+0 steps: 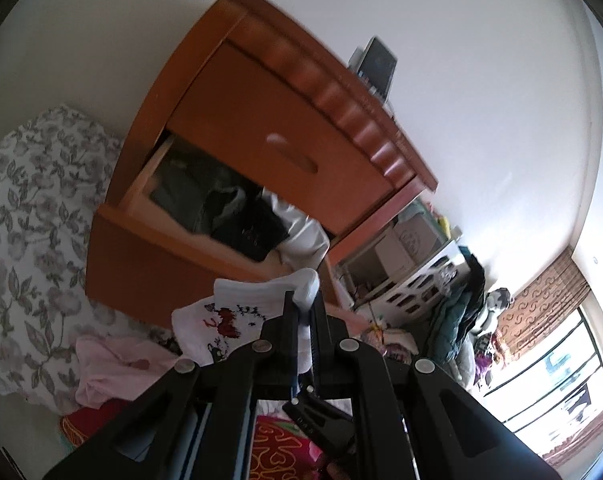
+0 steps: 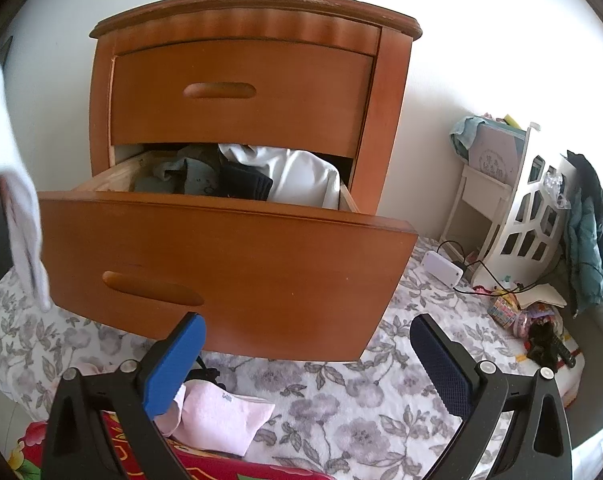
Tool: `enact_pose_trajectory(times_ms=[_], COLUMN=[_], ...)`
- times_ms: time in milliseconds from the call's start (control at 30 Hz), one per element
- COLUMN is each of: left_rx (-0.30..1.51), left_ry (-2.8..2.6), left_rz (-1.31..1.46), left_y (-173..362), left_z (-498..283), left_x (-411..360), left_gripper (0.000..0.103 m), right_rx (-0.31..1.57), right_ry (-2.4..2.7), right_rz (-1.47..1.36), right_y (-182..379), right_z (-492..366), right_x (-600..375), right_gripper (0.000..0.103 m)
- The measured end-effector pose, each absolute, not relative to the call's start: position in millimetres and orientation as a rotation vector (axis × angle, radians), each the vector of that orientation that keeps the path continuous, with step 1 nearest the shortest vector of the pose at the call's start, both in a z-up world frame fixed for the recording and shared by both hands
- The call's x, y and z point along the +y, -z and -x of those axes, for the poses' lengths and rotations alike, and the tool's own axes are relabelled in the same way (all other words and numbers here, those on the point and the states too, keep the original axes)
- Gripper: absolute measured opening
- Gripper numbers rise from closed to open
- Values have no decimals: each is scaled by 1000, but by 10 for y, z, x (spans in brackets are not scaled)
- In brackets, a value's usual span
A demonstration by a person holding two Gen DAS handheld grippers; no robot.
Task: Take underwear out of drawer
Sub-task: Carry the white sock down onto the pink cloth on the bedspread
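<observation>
White underwear (image 1: 261, 304) with a red print is pinched in the left tool (image 1: 303, 308), hanging outside and in front of the open lower drawer (image 2: 229, 264) of a wooden nightstand (image 2: 253, 20). The right tool (image 2: 307, 354) gapes wide and empty above the floral bed (image 2: 341, 420).

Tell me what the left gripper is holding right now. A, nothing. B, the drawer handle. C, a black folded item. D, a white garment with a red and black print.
D: the left gripper is shut on the white printed garment, outside the open drawer.
</observation>
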State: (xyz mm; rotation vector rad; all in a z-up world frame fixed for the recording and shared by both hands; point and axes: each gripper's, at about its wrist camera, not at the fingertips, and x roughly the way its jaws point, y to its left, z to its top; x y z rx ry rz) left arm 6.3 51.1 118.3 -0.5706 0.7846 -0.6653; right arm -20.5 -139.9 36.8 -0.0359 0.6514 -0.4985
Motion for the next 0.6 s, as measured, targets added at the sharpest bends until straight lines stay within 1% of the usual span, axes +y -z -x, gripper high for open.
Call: enact_pose_trajectory(times_ms=[367, 600], left_rx=[930, 1091], left_ry=[649, 579], left_rz=[515, 469], left_y=[-770, -229], left_z=[-177, -298], left_x=[257, 130], left_gripper=[4, 4], right_rx=[663, 665], right_ry=[496, 496], right_rz=[30, 28], right_y=[-345, -344], right_z=[185, 184], right_x=[-1407, -1414], right_gripper=[103, 103])
